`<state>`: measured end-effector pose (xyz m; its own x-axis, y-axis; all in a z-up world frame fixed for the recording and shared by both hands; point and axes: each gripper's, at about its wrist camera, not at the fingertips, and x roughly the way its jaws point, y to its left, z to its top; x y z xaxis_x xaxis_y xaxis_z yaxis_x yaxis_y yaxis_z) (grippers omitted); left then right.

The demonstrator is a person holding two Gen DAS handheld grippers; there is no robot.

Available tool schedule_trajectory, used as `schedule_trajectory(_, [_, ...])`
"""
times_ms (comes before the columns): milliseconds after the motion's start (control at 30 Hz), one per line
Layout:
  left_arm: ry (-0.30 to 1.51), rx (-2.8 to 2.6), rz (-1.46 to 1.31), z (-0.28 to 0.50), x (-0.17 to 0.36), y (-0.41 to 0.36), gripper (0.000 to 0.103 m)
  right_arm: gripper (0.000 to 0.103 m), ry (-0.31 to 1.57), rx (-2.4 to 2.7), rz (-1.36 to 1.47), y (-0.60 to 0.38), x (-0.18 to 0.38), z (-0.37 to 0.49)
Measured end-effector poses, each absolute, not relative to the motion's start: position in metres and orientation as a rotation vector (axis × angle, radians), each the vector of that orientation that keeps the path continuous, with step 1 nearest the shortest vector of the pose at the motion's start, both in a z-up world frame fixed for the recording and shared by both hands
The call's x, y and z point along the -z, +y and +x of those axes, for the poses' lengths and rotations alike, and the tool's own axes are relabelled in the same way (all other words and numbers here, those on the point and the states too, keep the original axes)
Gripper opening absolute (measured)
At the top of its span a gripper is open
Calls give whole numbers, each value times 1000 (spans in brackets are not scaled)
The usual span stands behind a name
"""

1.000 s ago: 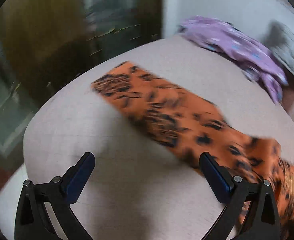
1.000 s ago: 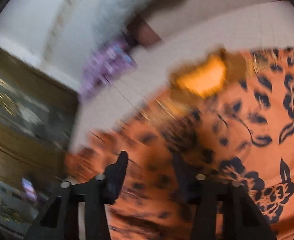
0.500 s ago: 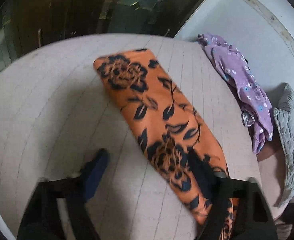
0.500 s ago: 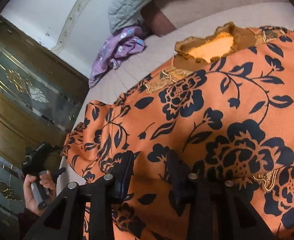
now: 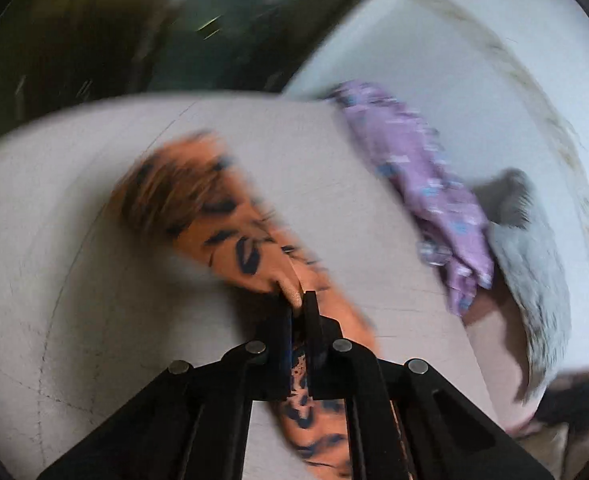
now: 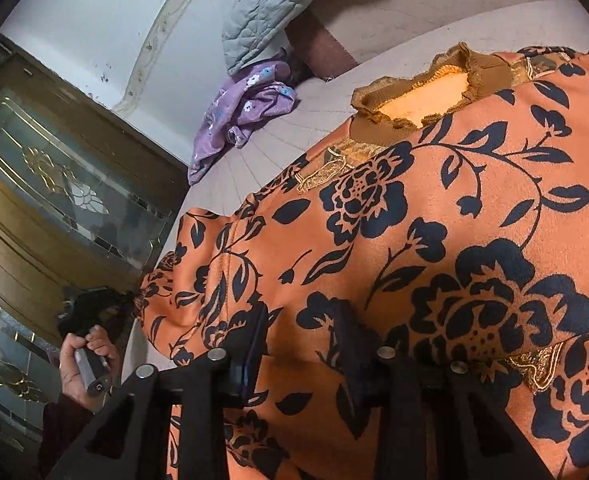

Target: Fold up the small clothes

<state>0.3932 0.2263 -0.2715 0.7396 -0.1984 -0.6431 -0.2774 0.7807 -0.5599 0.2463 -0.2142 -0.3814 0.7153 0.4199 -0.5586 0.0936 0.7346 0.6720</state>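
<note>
An orange top with dark blue flowers point(image 6: 434, 216) lies spread on a pale bed point(image 6: 250, 168), its gold-trimmed neck point(image 6: 426, 96) toward the far side. Its sleeve point(image 5: 230, 232) stretches away in the blurred left wrist view. My left gripper point(image 5: 298, 312) is shut on the sleeve's edge, with cloth between the fingers. It also shows at the sleeve end in the right wrist view point(image 6: 94, 312), held by a hand. My right gripper point(image 6: 298, 320) hovers low over the top's body, jaws partly apart, holding nothing.
A purple flowered garment point(image 6: 242, 112) lies bunched at the bed's far edge, also seen in the left wrist view point(image 5: 426, 192). A grey quilted pillow point(image 6: 278, 4) rests against the white wall. A wooden cabinet with glass doors point(image 6: 54, 200) stands left of the bed.
My left gripper has gone from wide open beside the sleeve to shut on the sleeve's edge. My right gripper stays over the top's body, hardly moved since half a second ago.
</note>
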Motion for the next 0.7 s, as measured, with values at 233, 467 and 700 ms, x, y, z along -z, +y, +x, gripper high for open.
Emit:
schedule_trajectory(233, [629,236,-381,380,188,100,4,40,692,-177,858,-250,362,216])
schedule_trajectory(467, [720,587,-14,349,200,-118,4,40,551,-2,877,-341,326,148])
schedule_trajectory(700, [828,754,501,266,276,-255,32,66,467,196,898,-414,315,86])
